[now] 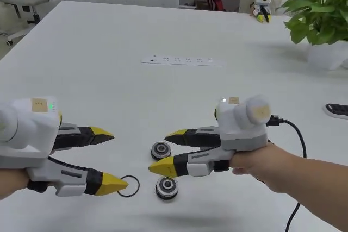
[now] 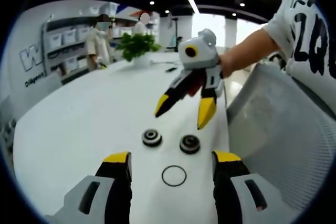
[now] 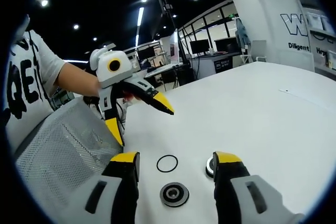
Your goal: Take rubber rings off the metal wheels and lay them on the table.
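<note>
Wide open and empty, the left gripper [image 1: 118,158] hangs with a thin black rubber ring [image 1: 128,186] lying flat on the white table [image 1: 163,91] just off its fingertips, while the equally open, empty right gripper [image 1: 160,151] brackets a small round metal wheel [image 1: 161,150] between its fingers, apparently lining up to strip its ring, a second wheel [image 1: 167,187] waiting just outside them.

The left tongs [image 1: 119,159] and right tongs [image 1: 158,151] are white-bodied, black-jawed, yellow-tipped; a black cable [image 1: 296,130] trails.

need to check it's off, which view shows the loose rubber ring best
Left gripper view: the whole rubber ring, centred between its jaws. Right gripper view shows it whole too; in the head view the left hand-held gripper overlaps it.
</note>
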A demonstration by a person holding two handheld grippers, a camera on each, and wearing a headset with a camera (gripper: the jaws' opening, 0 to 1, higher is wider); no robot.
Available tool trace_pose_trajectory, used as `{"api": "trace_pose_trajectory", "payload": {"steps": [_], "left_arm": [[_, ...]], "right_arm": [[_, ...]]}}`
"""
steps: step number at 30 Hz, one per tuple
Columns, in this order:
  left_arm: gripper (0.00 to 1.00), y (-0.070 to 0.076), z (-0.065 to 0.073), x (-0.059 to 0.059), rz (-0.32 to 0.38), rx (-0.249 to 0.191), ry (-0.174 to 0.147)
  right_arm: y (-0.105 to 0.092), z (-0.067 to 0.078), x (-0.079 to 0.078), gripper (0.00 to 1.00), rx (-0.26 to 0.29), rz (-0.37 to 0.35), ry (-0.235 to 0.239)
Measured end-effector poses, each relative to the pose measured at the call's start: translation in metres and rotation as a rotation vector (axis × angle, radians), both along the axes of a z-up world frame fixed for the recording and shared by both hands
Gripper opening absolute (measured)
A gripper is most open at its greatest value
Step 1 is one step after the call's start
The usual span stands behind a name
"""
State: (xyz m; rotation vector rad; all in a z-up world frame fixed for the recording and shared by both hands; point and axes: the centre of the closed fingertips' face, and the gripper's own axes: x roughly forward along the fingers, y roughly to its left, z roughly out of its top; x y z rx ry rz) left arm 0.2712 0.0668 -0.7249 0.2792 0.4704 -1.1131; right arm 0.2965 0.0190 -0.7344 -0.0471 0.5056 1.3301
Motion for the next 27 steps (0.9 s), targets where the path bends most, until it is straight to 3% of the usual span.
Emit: {"api": "trace_pose_trajectory", "payload": {"steps": [14, 27], "left_arm": [[0.62, -0.013, -0.004, 0.001, -0.033, 0.000, 0.009], [0.61, -0.027, -0.016, 0.002, -0.060, 0.011, 0.031]], "right_arm": [[-0.033, -0.010, -0.004, 0.52, -0.080, 0.026, -0.064], [-0.042, -0.035, -0.015, 0.51, -0.154, 0.066, -0.083]]}}
